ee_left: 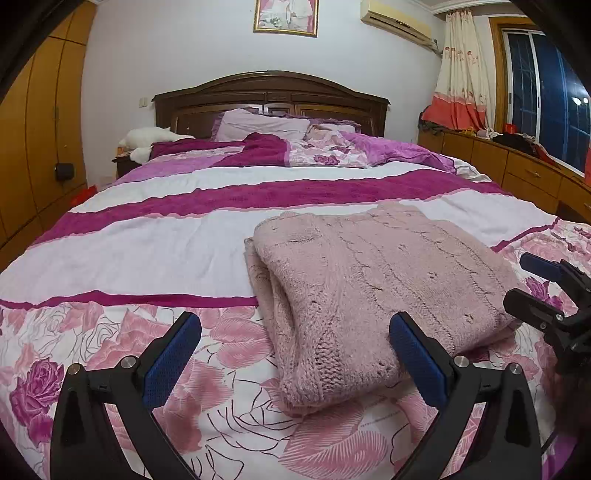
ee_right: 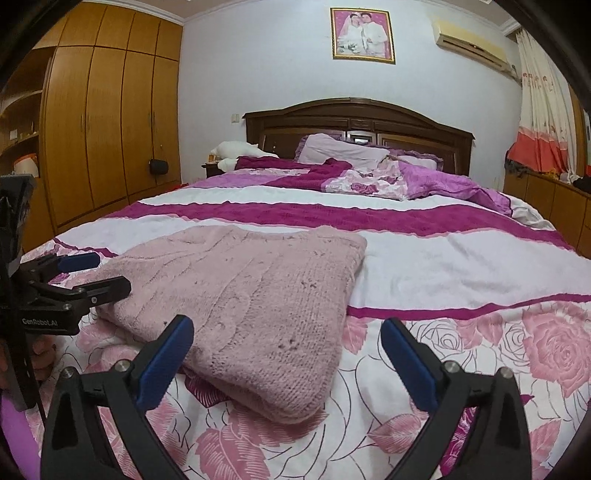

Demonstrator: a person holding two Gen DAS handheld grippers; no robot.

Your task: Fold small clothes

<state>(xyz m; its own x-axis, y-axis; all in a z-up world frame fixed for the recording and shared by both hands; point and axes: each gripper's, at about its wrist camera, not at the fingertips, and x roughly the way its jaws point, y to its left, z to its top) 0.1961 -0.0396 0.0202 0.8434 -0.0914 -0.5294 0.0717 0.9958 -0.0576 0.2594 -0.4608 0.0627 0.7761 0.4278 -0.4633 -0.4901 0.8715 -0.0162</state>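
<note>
A pink knit sweater (ee_left: 373,284) lies folded into a compact rectangle on the near, rose-printed end of the bed (ee_left: 177,251), layers stacked flat so it holds its shape unaided. The left gripper (ee_left: 295,354) and right gripper (ee_right: 286,356) flank its near corners, jaws spread wide and holding nothing, likely because the fold looks finished.

This is a bedroom in a home. A large bed (ee_right: 424,254) with a dark wooden headboard (ee_right: 354,118), pillows (ee_right: 343,149) and a flowered purple cover fills the middle, and a framed wedding photo (ee_right: 363,34) hangs on the wall above it. Beside the bed stands a tall wooden wardrobe (ee_right: 110,125), and there are an air conditioner (ee_right: 471,40), a curtain (ee_left: 461,74) and a dark window (ee_left: 543,81).
</note>
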